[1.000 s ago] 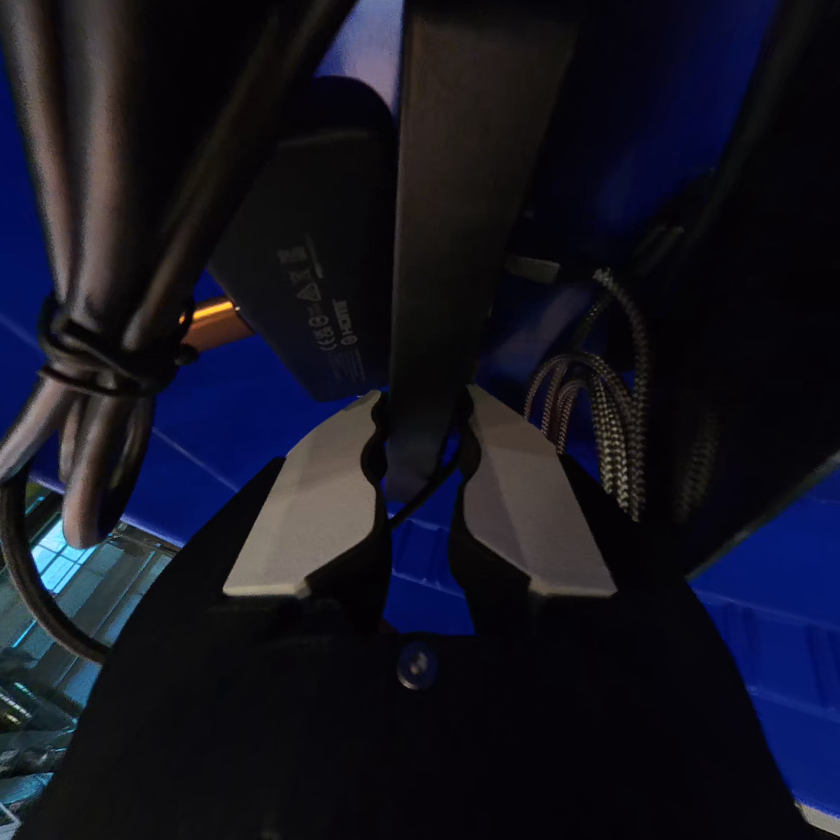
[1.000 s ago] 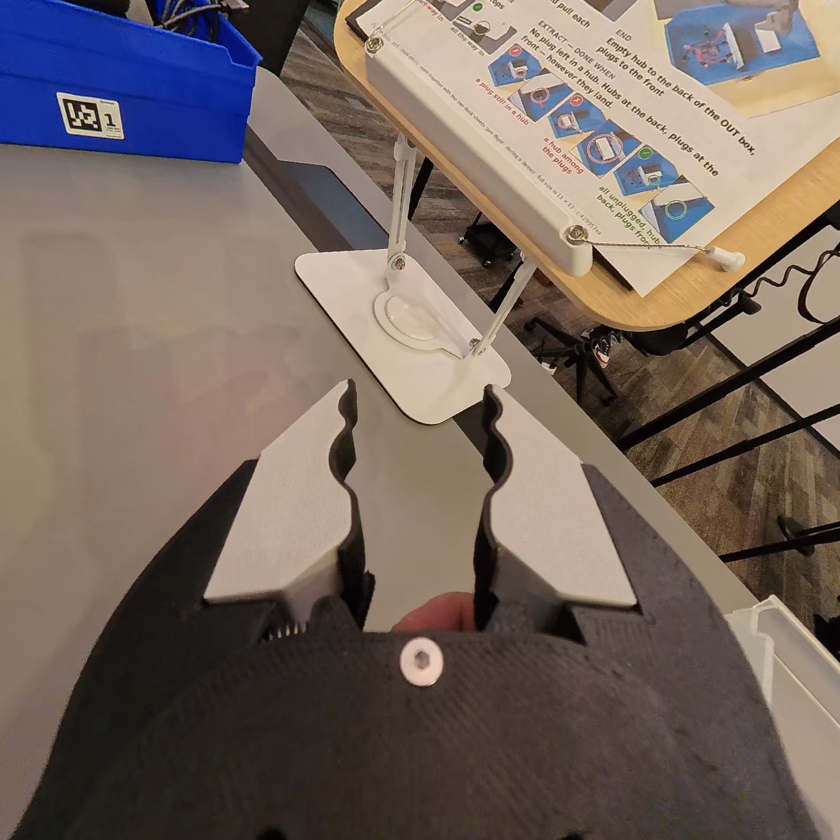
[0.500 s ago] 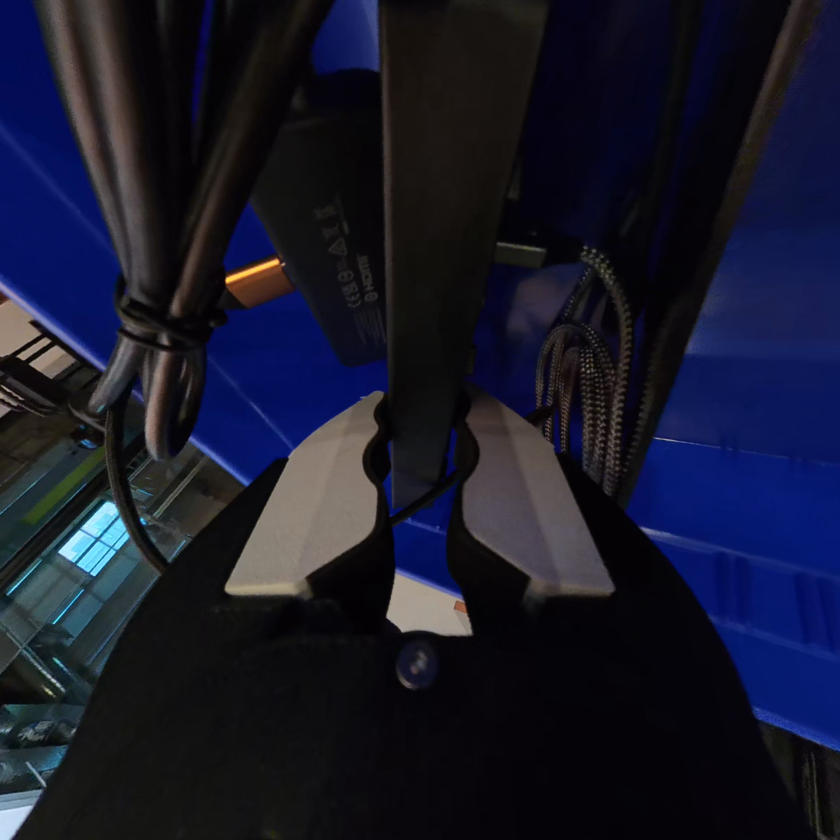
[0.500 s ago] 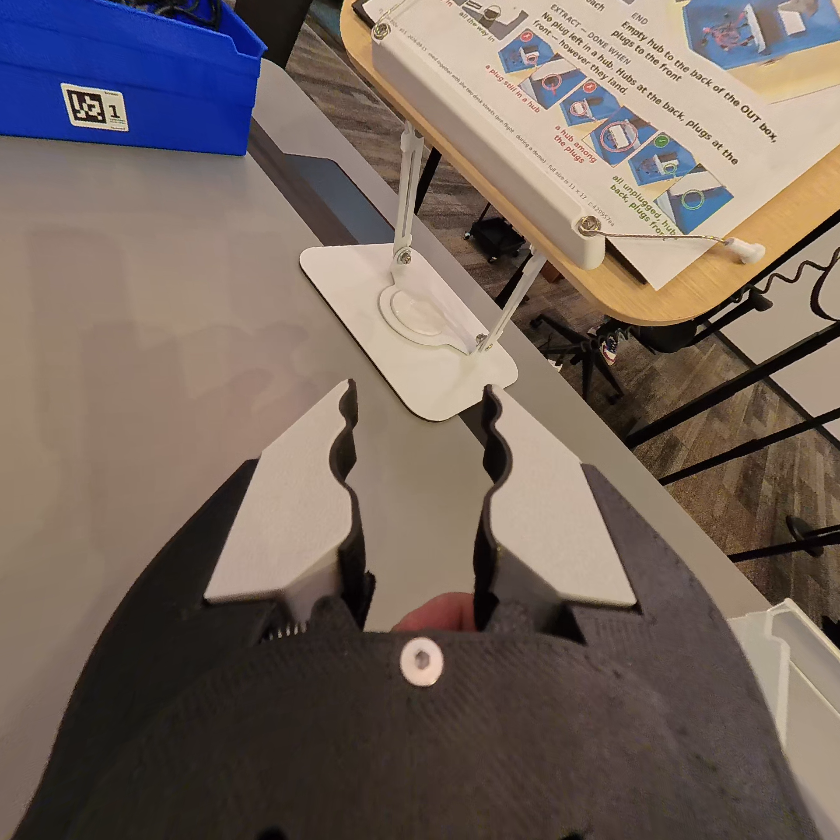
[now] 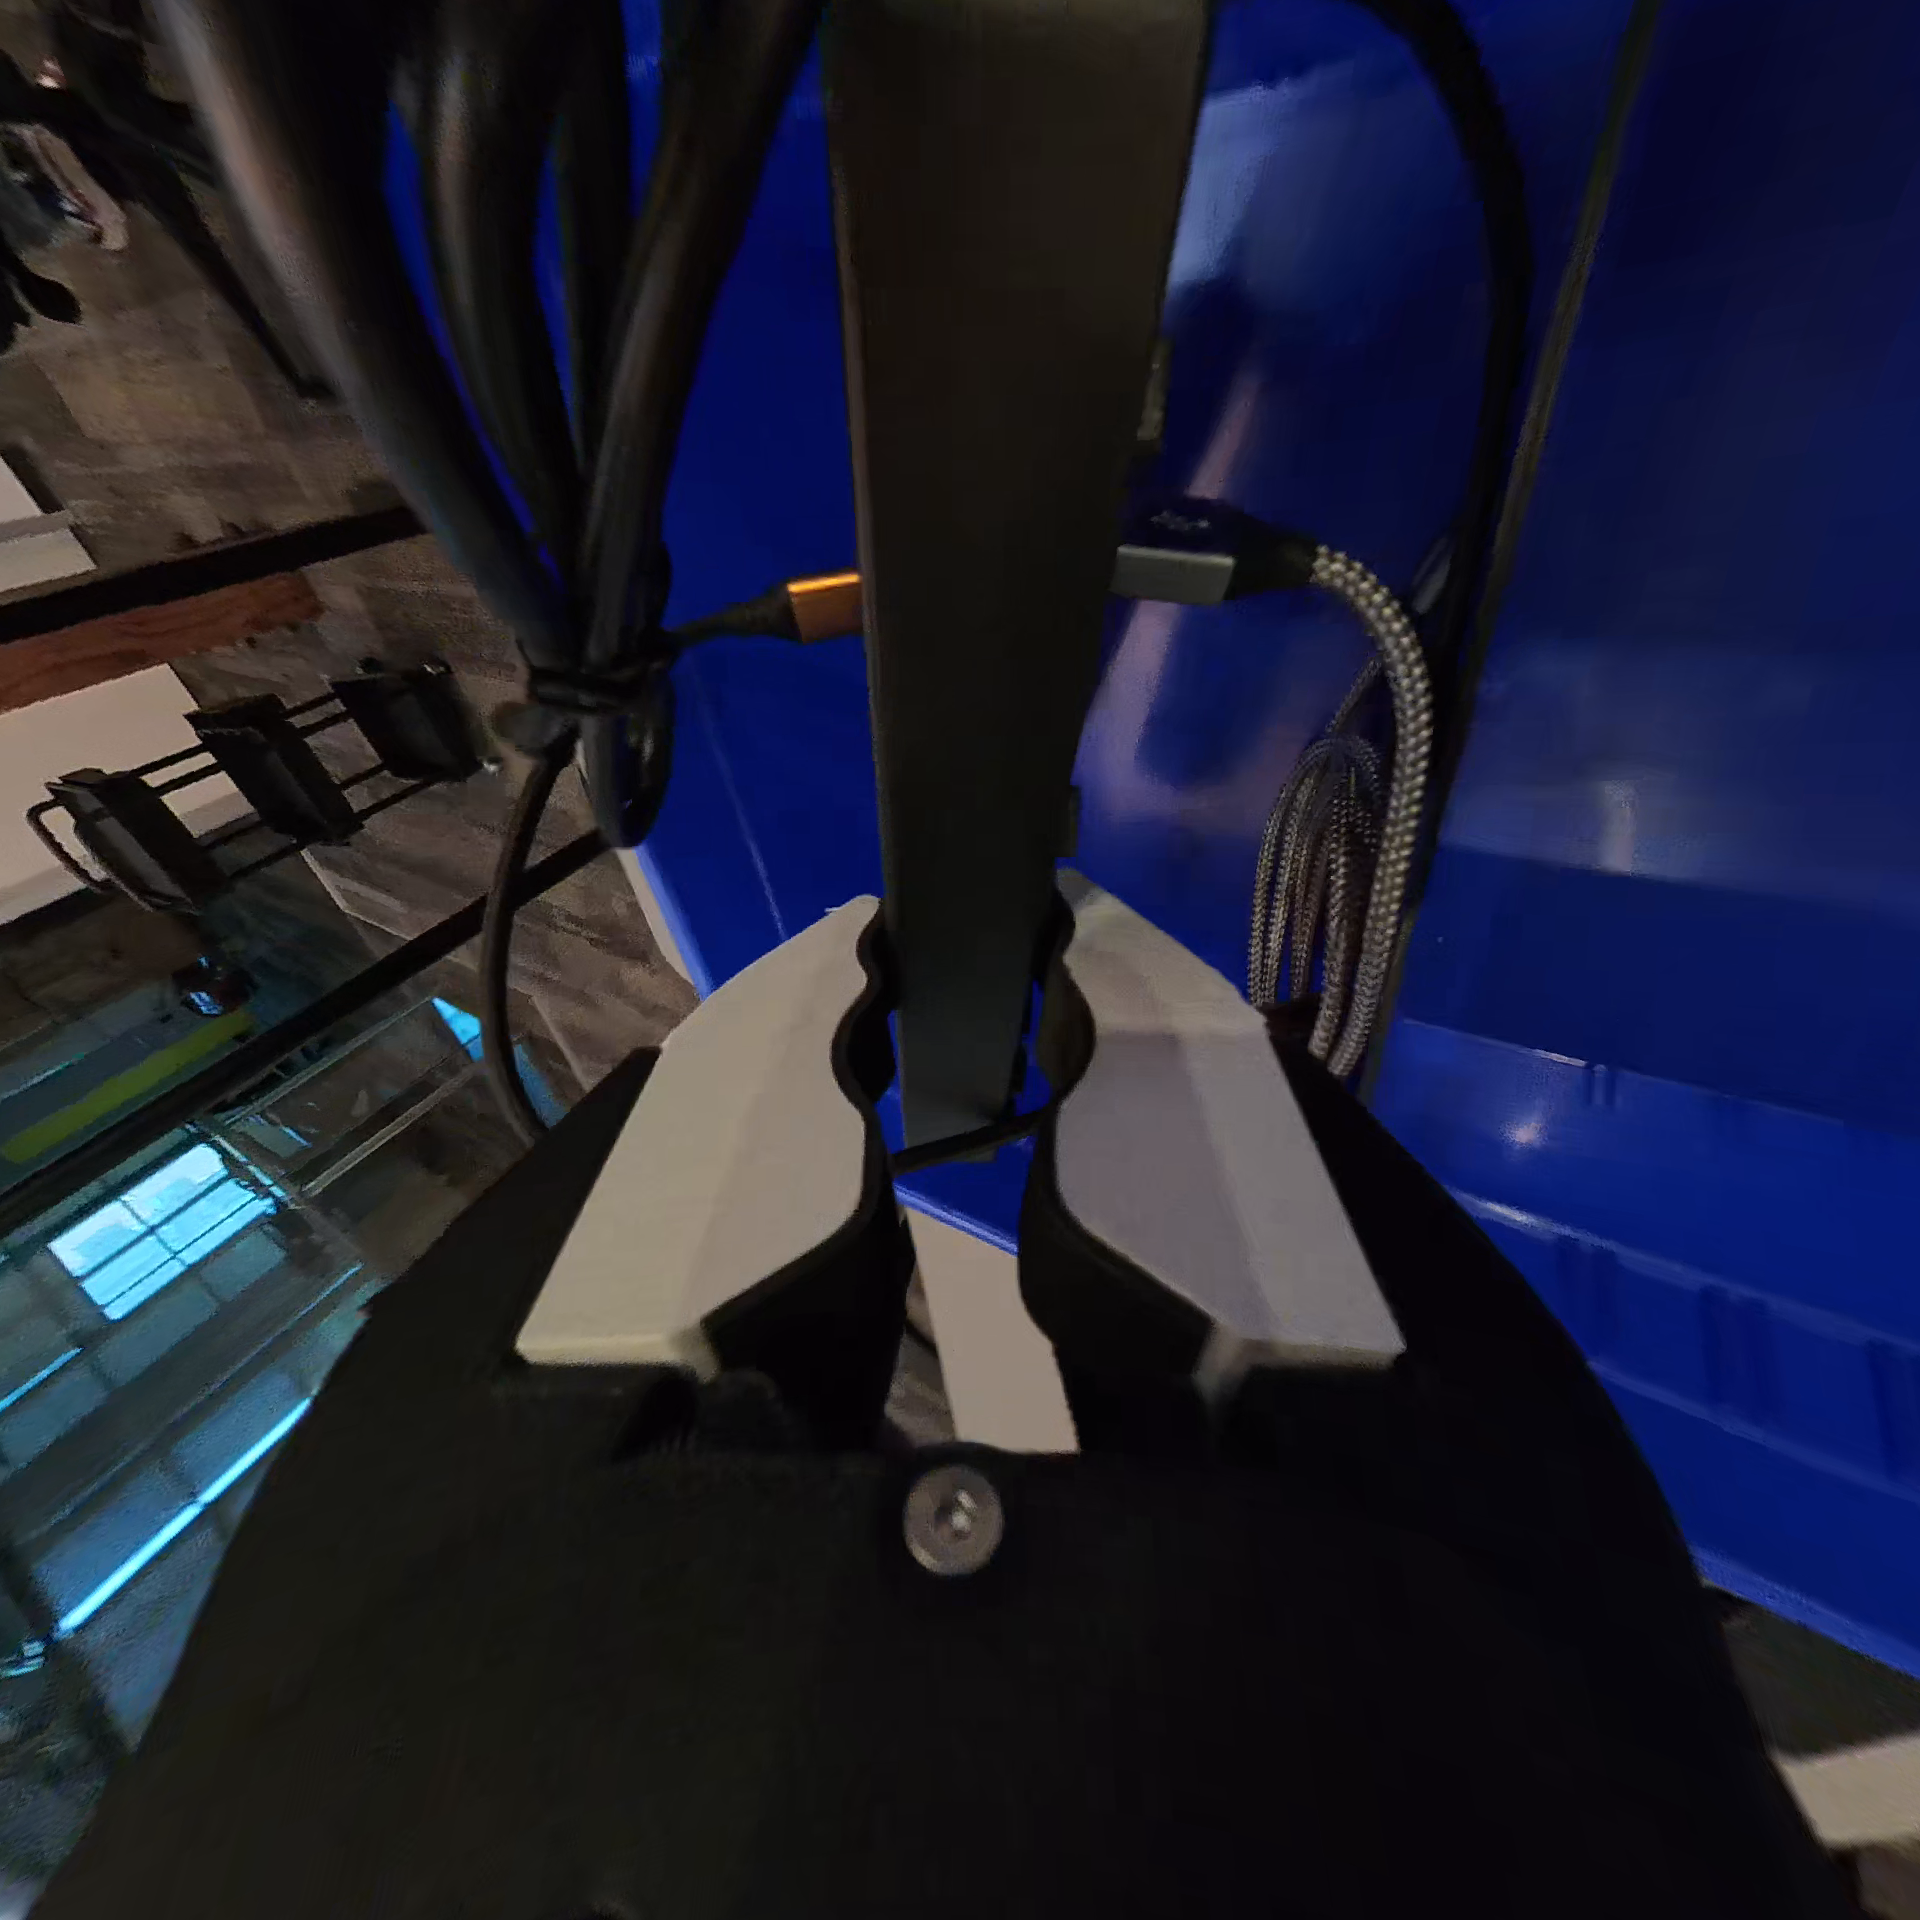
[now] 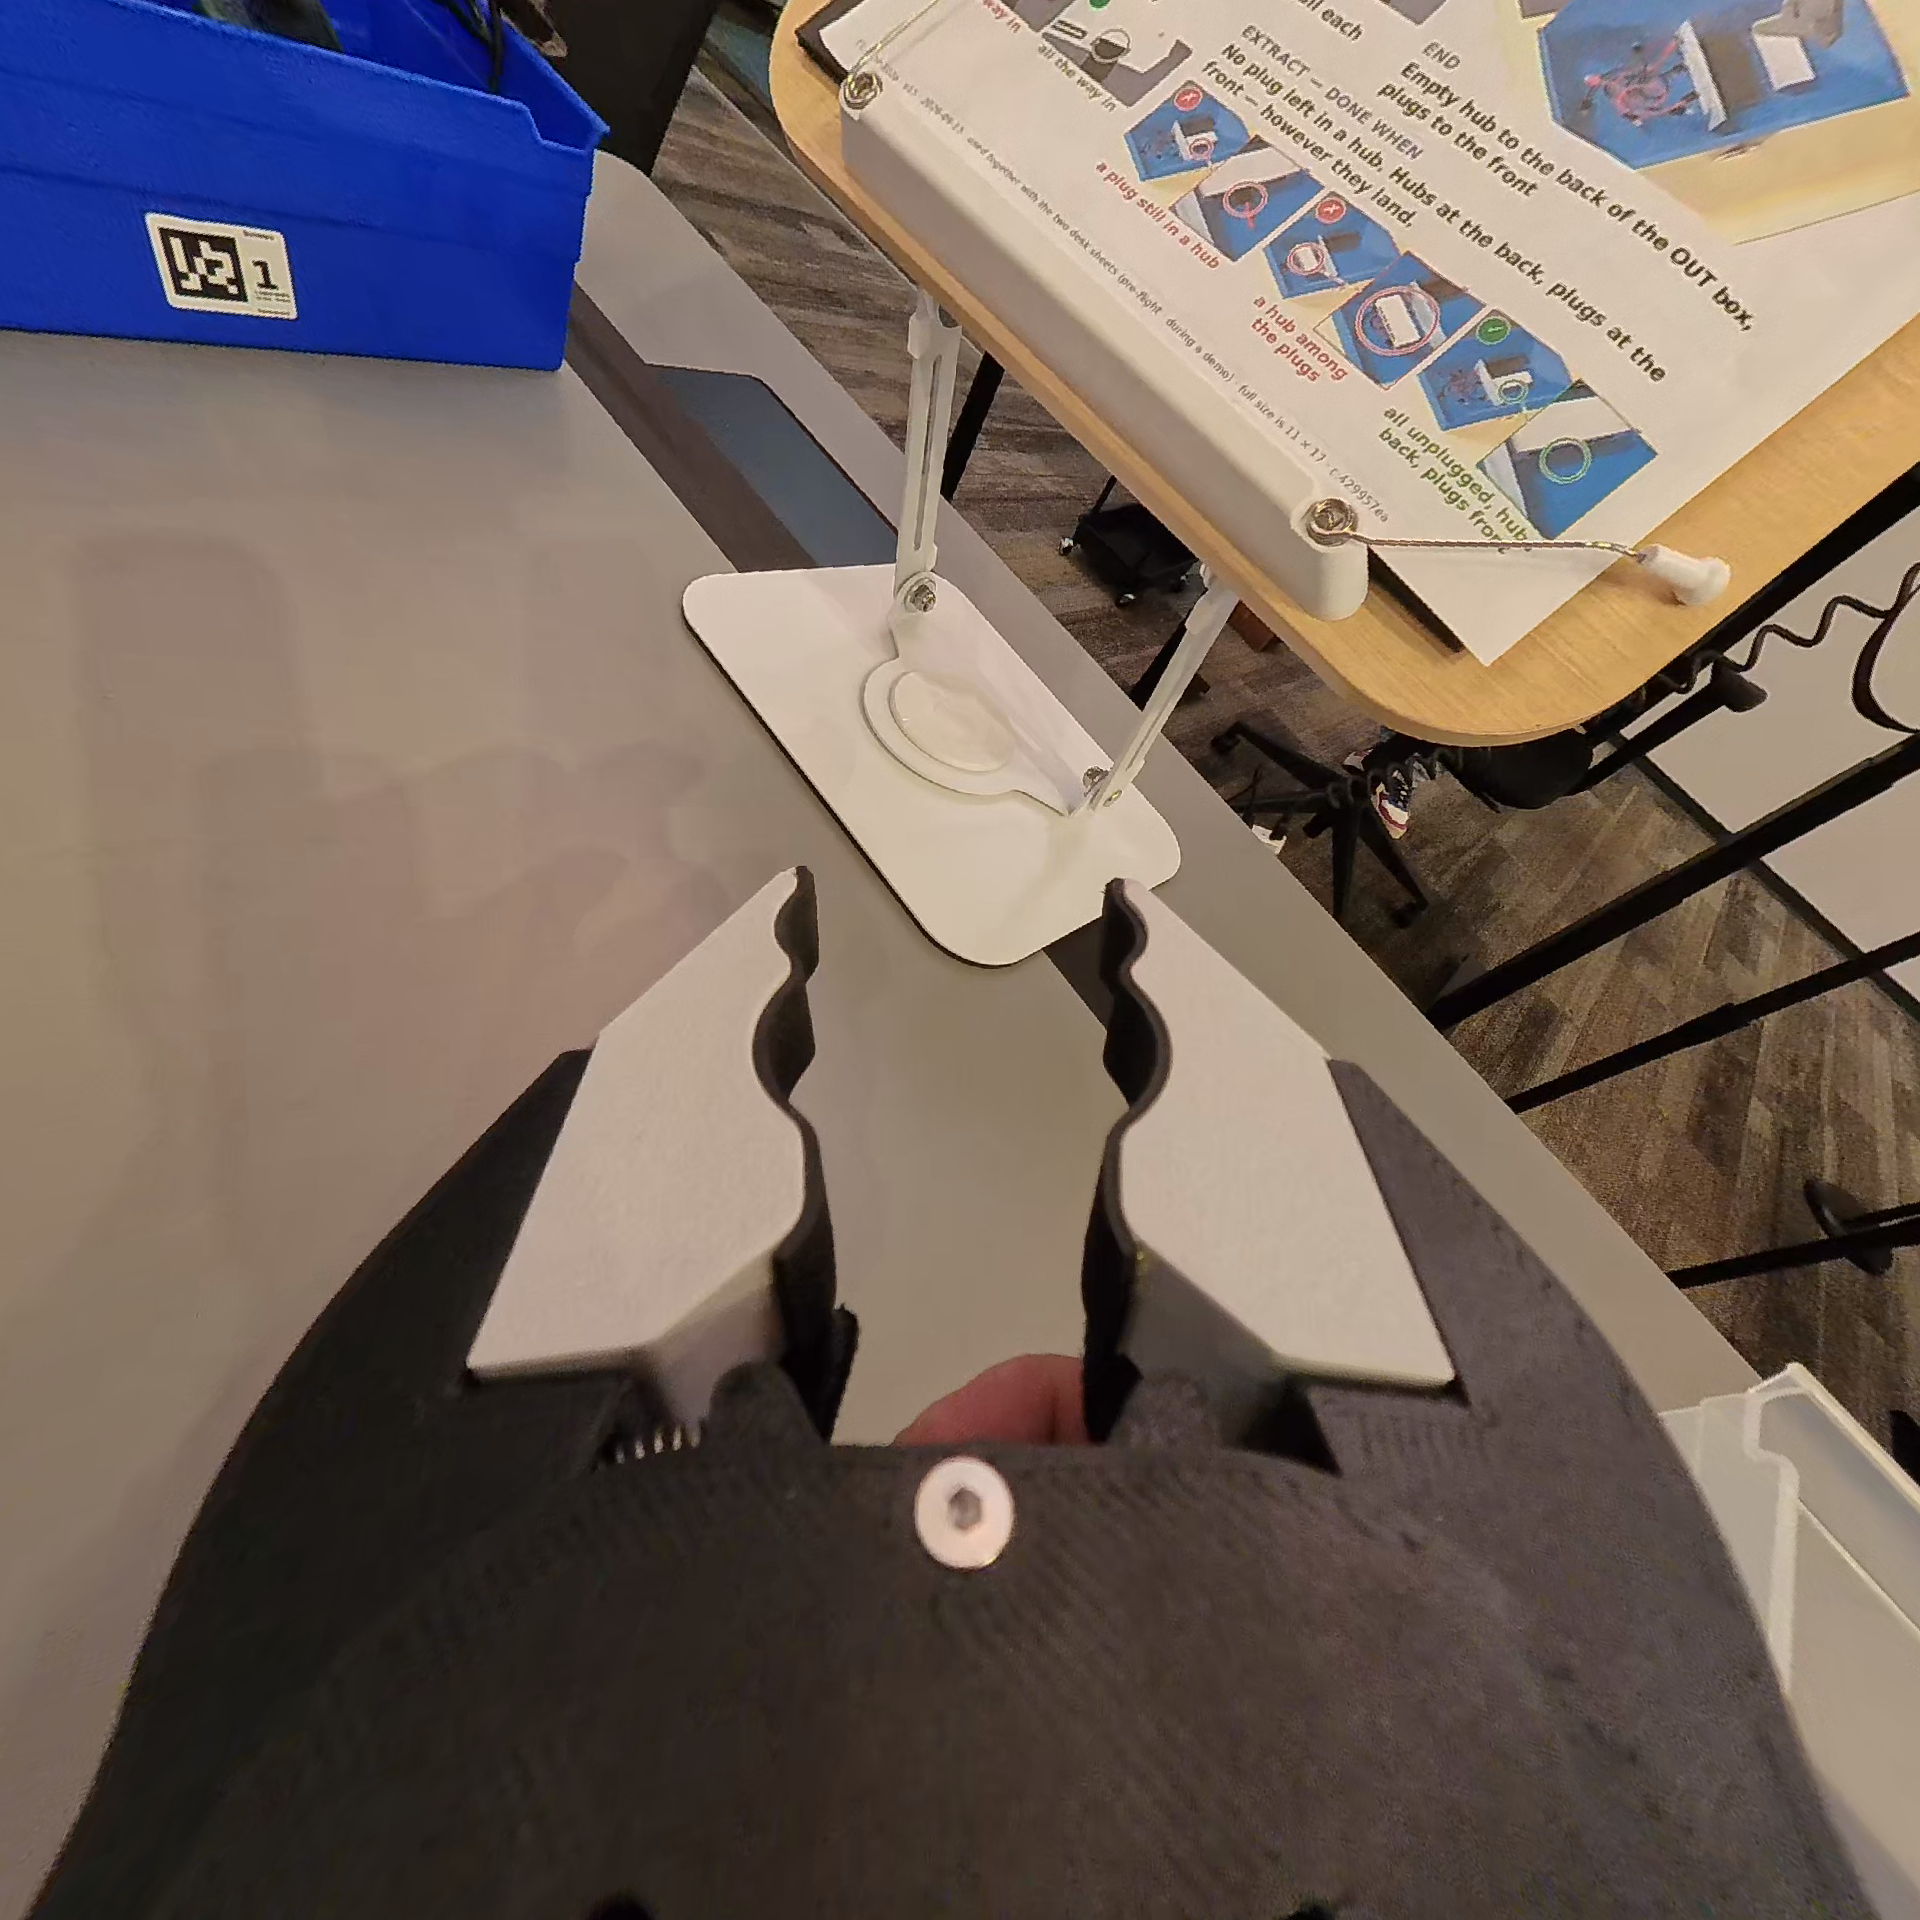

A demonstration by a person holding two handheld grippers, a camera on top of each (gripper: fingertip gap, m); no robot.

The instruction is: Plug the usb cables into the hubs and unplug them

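Clamping dark hub (image 5: 997,520) at its near end, left gripper (image 5: 961,940), beside blue bin (image 5: 1683,727); 2 plugs seated. Right gripper (image 6: 961,904) agape, empty, over bare grey table (image 6: 312,831) near edge. Printed tag (image 6: 221,265) on bin.

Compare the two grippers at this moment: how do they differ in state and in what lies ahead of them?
The left gripper is shut on the dark hub, which has cables plugged into both sides; the right gripper is open and holds nothing. The left gripper faces the blue bin up close; the right gripper hangs over the bare grey table, pointing toward the white stand base. Both have white fingers on black bodies.
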